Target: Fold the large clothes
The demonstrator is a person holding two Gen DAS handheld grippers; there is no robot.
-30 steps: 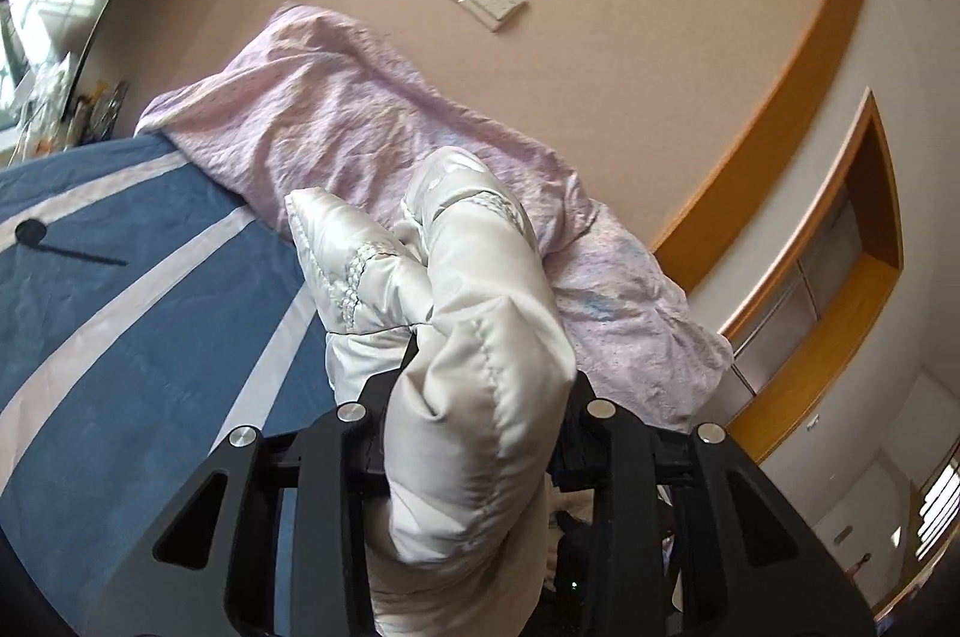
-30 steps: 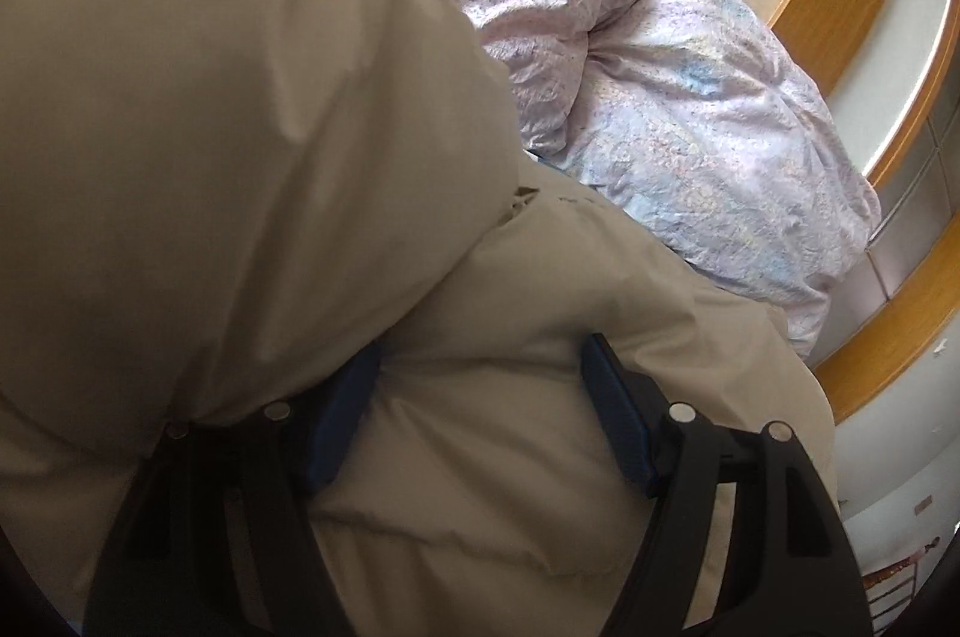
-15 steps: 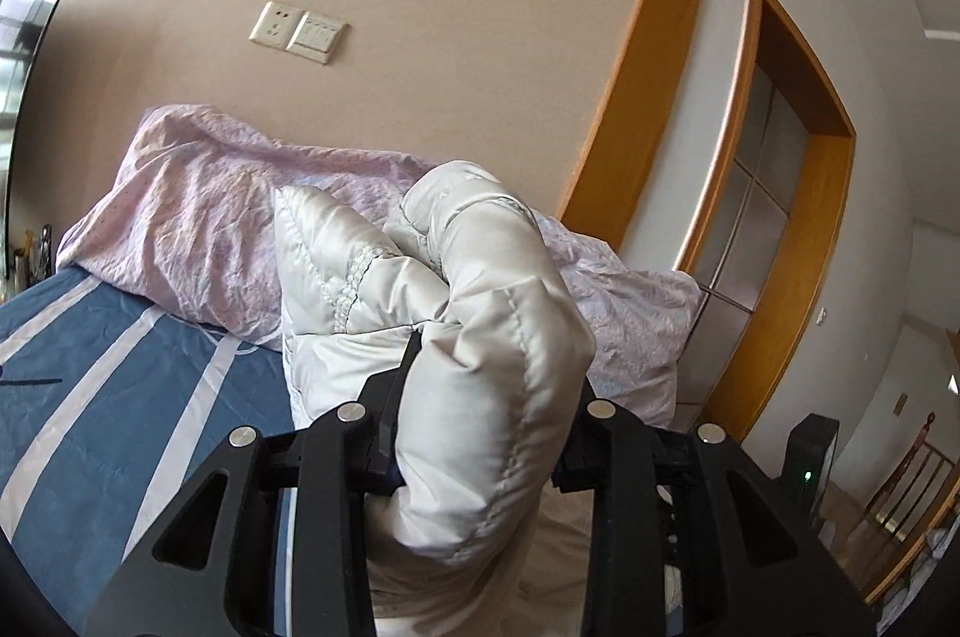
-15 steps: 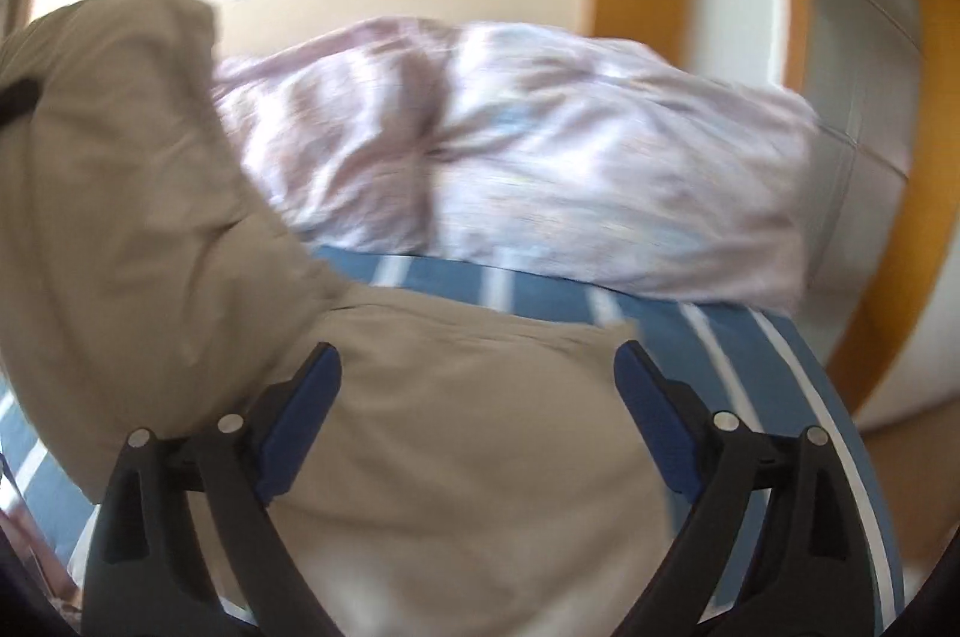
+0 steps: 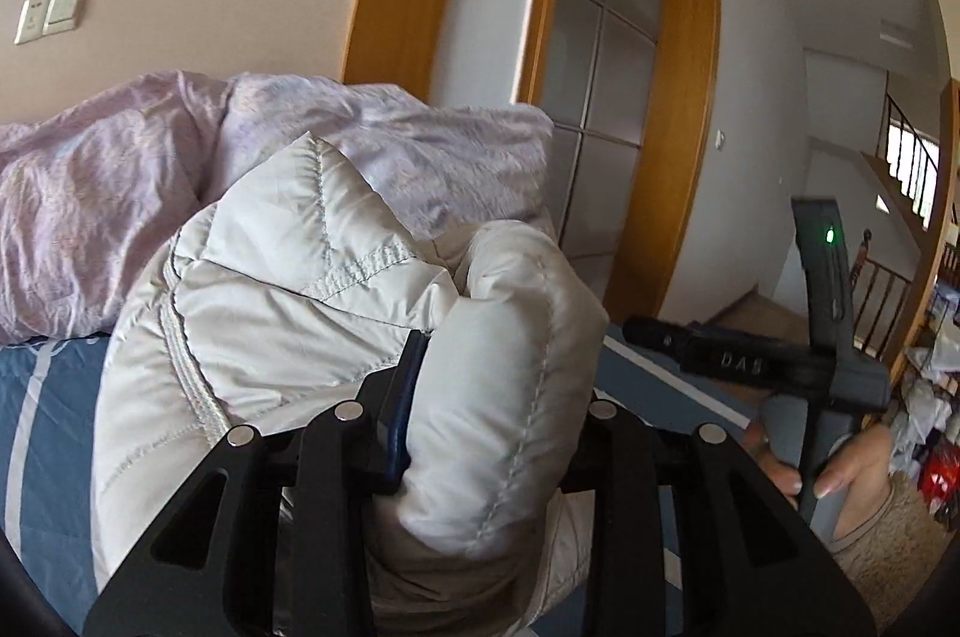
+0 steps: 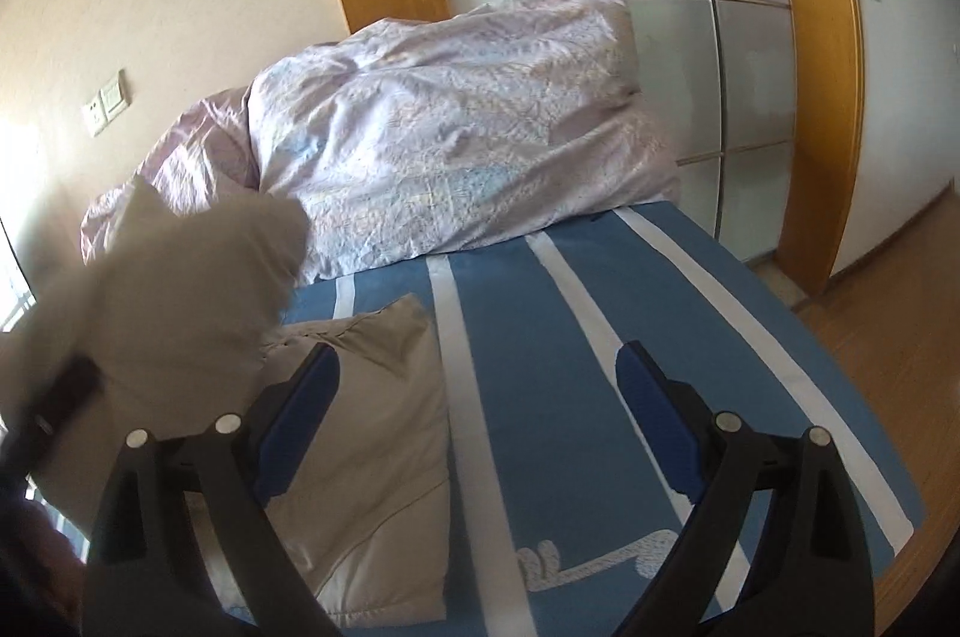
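A: Lilac bedding [image 6: 456, 133] is seen heaped at the head of the blue striped bedspread [image 6: 570, 337], against the beige wall with its switch plate [image 5: 51, 12]; a wood-framed glass door [image 5: 606, 109] is seen beyond.

B: And the pale quilted jacket [image 5: 288, 289]?

A: A puffy fold of it is pinched between the pads of the left gripper [image 5: 498, 397] and bulges over them, blocking much of that view. In the right wrist view, part of it lies flat on the bedspread by the left finger of the right gripper [image 6: 480, 409]. Those jaws are spread wide, having just been opening, with only bedspread between them.

B: Anything unclear?

A: A blurred mass of jacket at that view's left edge. The right gripper's handle and a hand [image 5: 834, 469] are partly cut off in the left view.
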